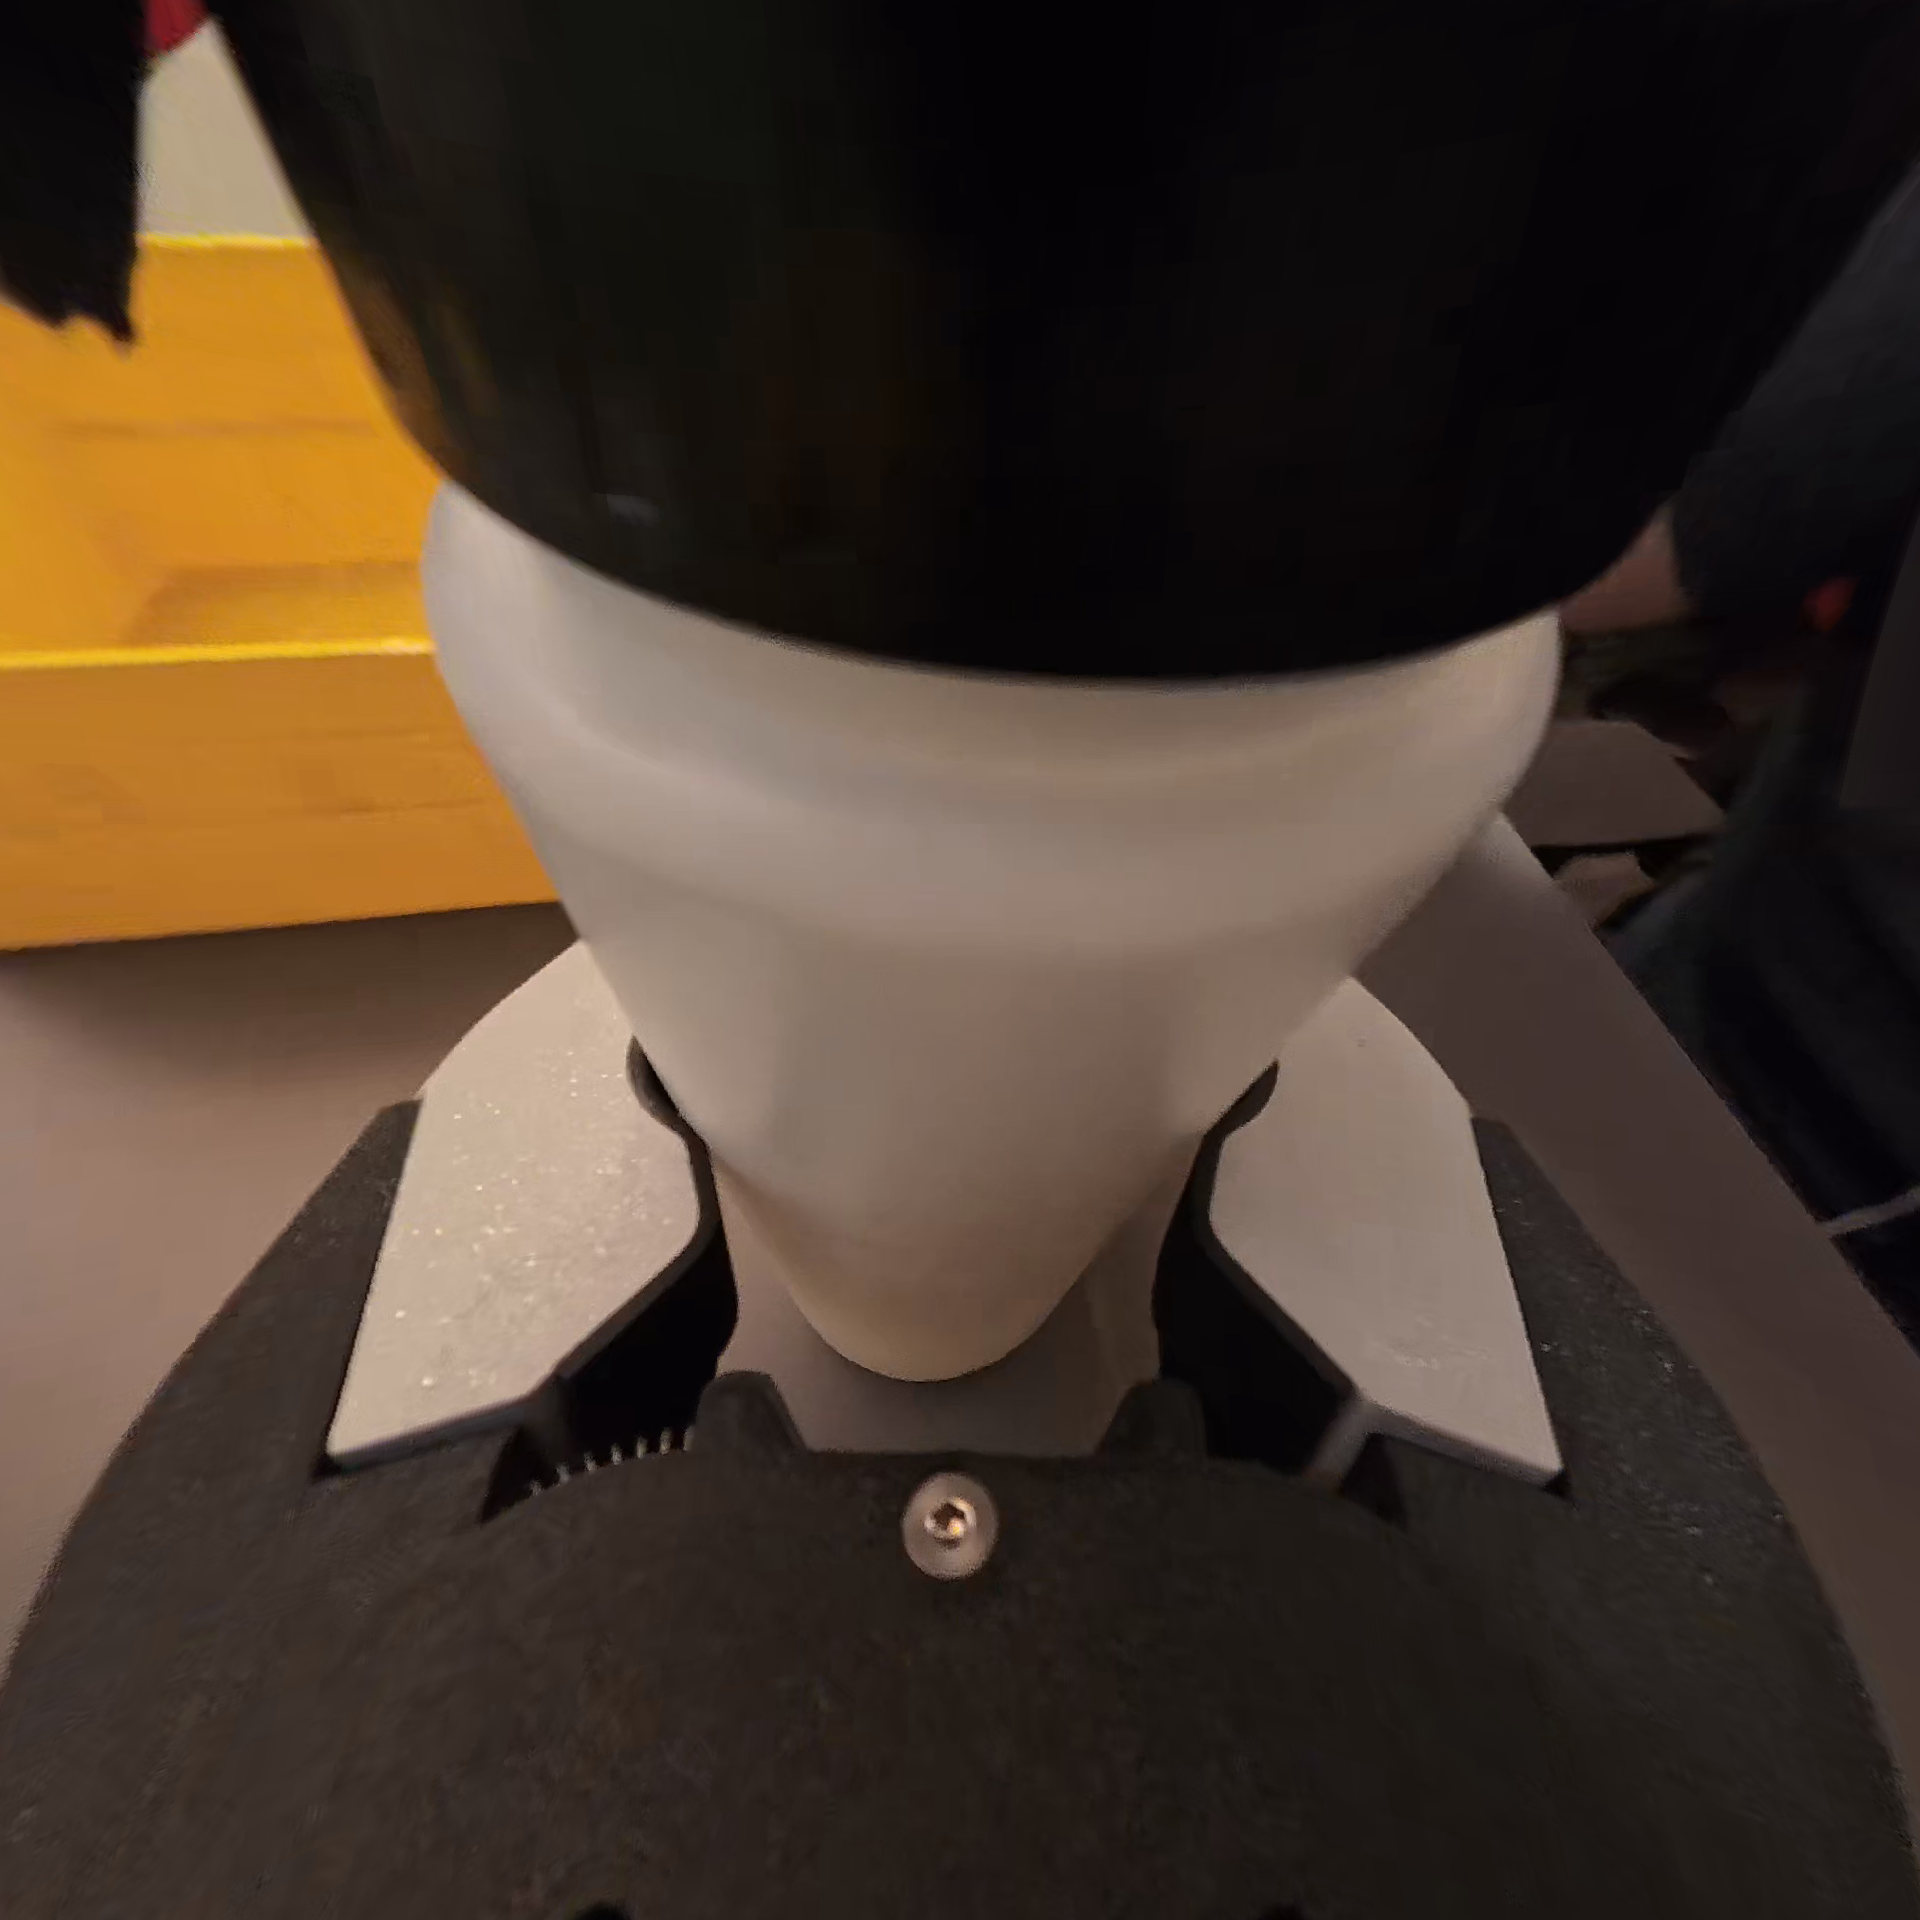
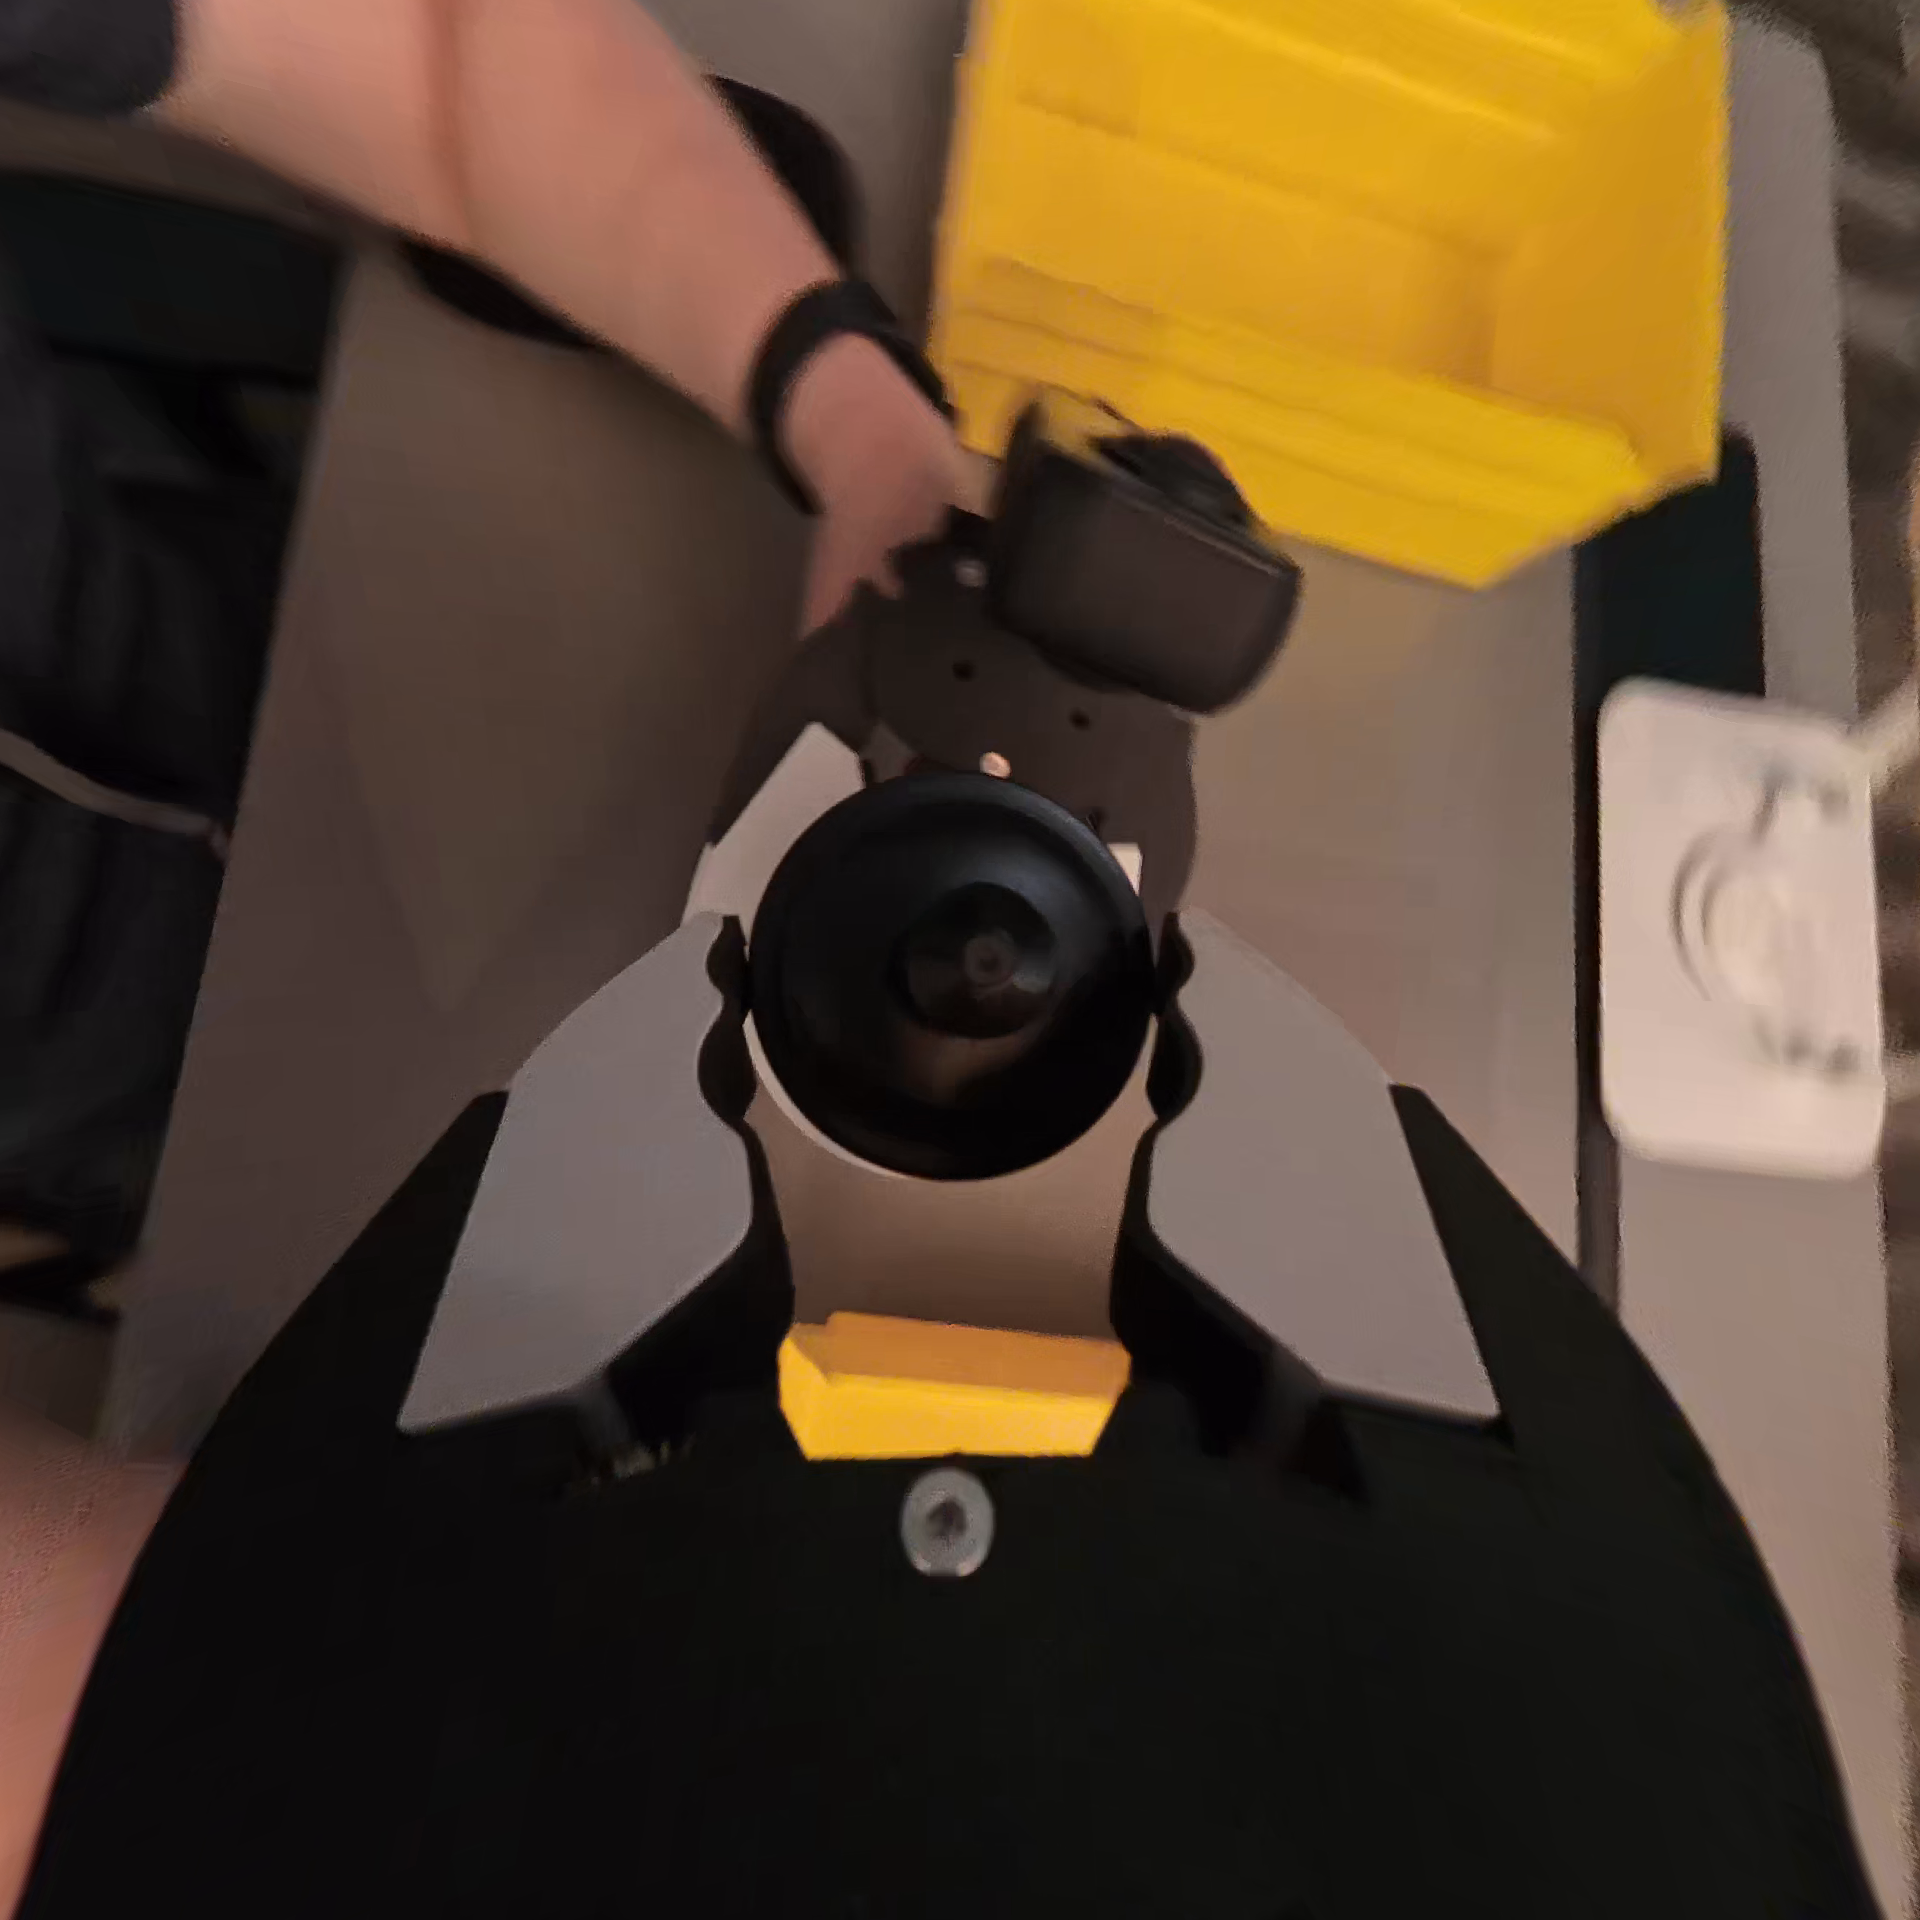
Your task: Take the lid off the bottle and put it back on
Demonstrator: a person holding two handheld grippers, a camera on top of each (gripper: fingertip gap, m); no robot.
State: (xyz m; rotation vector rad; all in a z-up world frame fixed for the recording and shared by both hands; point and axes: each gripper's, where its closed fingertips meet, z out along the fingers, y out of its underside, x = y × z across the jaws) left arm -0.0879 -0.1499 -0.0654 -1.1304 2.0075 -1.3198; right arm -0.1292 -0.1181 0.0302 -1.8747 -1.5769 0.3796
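Two hand-held grippers, left [image 1: 951, 1174] clamping white bottle [image 1: 935, 935], right [image 2: 948, 997] around black lid [image 2: 951, 977]

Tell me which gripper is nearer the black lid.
Right. The right gripper comes from above, its fingers on either side of the lid. The left gripper holds the white bottle lower on its body, beneath the lid.

No legible writing, perhaps owing to blur.
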